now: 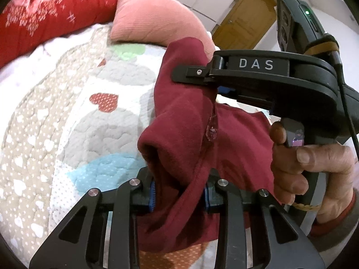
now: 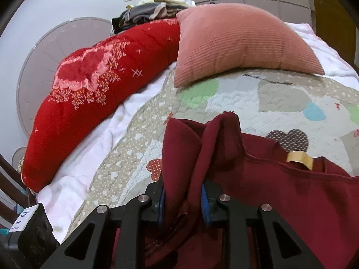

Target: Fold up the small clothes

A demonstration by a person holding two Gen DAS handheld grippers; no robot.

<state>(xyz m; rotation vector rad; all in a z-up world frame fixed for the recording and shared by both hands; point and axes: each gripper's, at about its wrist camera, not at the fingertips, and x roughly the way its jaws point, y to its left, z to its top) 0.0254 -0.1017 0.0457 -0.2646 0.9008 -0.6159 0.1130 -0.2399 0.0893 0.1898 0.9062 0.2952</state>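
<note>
Both tongs had the maroon top pinched: left gripper and right gripper clamped on bunched fabric, just in front of the pink cushion. I'd have kept both grips level, pulling the cloth taut before folding.

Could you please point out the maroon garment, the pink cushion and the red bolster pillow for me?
maroon garment point(image 2: 291, 201): right wrist view, flat body panel below the neckline.
pink cushion point(image 2: 237, 40): right wrist view, middle of its ribbed face.
red bolster pillow point(image 2: 94, 85): right wrist view, patterned middle section.
</note>
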